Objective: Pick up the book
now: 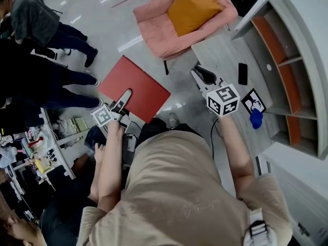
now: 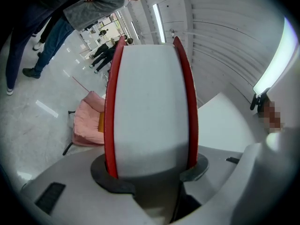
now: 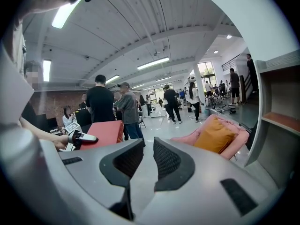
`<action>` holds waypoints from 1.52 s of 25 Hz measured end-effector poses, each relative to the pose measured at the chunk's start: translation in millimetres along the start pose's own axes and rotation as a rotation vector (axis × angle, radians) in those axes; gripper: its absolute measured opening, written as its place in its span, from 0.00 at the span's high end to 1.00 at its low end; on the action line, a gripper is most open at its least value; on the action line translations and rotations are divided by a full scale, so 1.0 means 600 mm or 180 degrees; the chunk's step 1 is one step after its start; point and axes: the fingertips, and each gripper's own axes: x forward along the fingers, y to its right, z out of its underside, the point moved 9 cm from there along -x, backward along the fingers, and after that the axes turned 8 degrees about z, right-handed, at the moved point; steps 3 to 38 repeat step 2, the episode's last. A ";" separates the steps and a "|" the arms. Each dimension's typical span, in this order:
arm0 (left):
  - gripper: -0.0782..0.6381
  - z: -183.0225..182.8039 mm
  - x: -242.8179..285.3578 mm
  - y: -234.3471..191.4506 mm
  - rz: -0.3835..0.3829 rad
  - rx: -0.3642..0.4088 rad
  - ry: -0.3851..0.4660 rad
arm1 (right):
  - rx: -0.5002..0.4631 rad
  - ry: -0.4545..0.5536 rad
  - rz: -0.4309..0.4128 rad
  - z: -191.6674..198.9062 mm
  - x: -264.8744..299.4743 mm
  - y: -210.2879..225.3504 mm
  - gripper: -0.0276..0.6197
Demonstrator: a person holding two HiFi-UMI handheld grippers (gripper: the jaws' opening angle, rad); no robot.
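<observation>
In the head view the red book (image 1: 134, 87) is held up off the floor, flat side up, by one edge in my left gripper (image 1: 122, 100). The left gripper view looks straight at that book (image 2: 150, 111): white page edges between two red covers, with the left gripper (image 2: 151, 175) shut on it and its dark pads against both covers. My right gripper (image 1: 203, 76) is over the grey table's near corner, apart from the book. In its own view the right gripper (image 3: 148, 165) is shut with nothing between the ribbed pads, and the book (image 3: 105, 131) shows to the left.
A pink armchair (image 1: 179, 14) with an orange cushion stands ahead. The grey table (image 1: 225, 55) at the right carries a black phone (image 1: 242, 73), a marker card (image 1: 253, 100) and a blue object (image 1: 256, 118). A shelf unit (image 1: 287, 60) lines the right. People (image 1: 46, 24) stand at the left.
</observation>
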 end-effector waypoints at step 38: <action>0.56 0.000 0.001 0.000 -0.0008 -0.0026 -0.0023 | 0.0015 -0.0008 -0.0001 0.000 0.002 -0.006 0.84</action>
